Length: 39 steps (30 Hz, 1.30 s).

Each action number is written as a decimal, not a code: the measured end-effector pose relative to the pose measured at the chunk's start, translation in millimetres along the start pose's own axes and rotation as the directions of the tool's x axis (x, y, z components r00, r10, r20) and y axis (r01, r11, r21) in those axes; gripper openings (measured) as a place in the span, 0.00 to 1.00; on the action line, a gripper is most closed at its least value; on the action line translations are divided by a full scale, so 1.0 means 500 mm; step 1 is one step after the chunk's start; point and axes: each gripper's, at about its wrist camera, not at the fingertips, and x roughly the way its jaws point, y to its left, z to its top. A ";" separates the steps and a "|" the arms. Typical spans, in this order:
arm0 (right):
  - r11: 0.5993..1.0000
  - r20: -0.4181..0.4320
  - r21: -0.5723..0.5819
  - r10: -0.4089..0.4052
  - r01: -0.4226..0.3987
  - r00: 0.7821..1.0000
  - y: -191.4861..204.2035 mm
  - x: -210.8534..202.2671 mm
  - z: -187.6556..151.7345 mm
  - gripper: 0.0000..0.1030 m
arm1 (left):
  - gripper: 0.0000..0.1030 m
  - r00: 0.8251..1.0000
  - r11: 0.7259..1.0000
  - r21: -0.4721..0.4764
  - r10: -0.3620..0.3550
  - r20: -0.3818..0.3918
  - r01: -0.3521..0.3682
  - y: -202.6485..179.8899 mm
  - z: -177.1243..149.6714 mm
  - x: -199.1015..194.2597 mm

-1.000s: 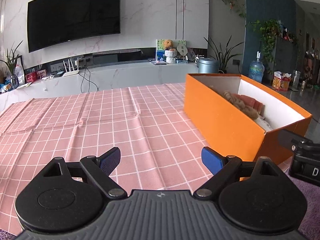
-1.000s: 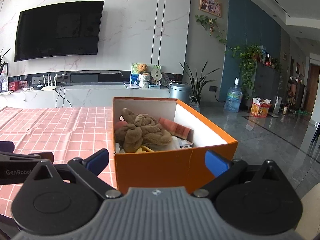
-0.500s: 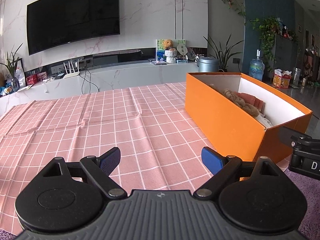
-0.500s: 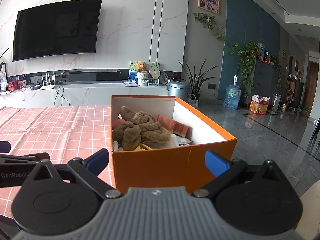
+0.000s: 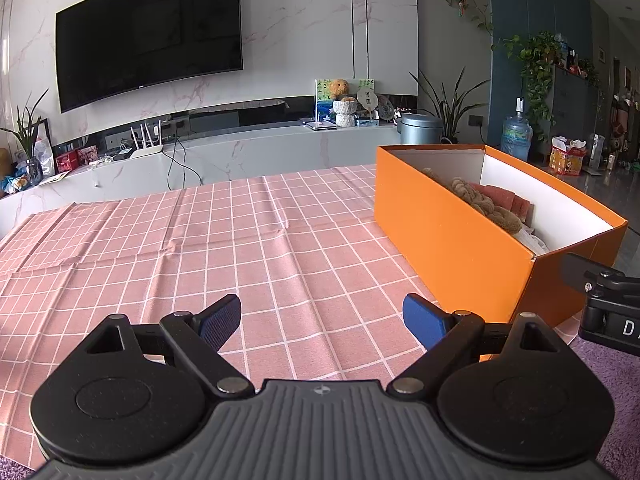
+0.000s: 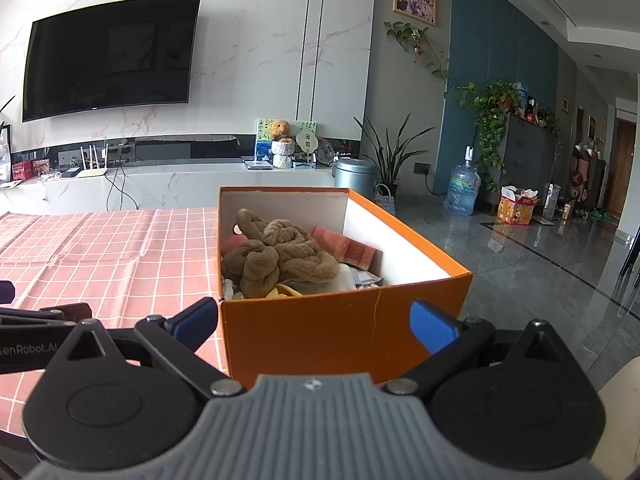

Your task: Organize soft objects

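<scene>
An open orange box (image 6: 340, 332) stands at the right end of the pink checked tablecloth (image 5: 240, 248). It also shows in the left wrist view (image 5: 448, 240). Inside lie a knotted brown plush cloth (image 6: 280, 256), a reddish folded cloth (image 6: 348, 246), white items and something yellow. My right gripper (image 6: 314, 322) is open and empty, just in front of the box's near wall. My left gripper (image 5: 322, 322) is open and empty over the bare cloth, left of the box.
A white TV counter (image 5: 240, 152) with routers, a teddy bear and a grey bin runs behind the table. A large TV (image 5: 148, 32) hangs above. To the right is shiny floor (image 6: 520, 272) with a water bottle and plants. Purple surface (image 5: 612, 380) lies at the near right.
Both grippers have risen slightly and drawn back a little; the box looks a bit lower in both views. Nothing was grasped or let go.
</scene>
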 end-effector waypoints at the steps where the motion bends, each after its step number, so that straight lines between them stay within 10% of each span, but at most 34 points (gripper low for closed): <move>1: 1.000 -0.001 0.001 0.001 -0.001 1.000 0.000 0.000 0.000 0.97 | 1.00 1.000 1.000 0.001 0.000 0.001 0.000 0.000 0.000 0.000; 39: 1.000 -0.022 0.006 0.003 -0.003 1.000 -0.003 0.012 -0.006 0.97 | 1.00 1.000 1.000 -0.012 0.015 0.001 -0.015 0.008 0.003 -0.008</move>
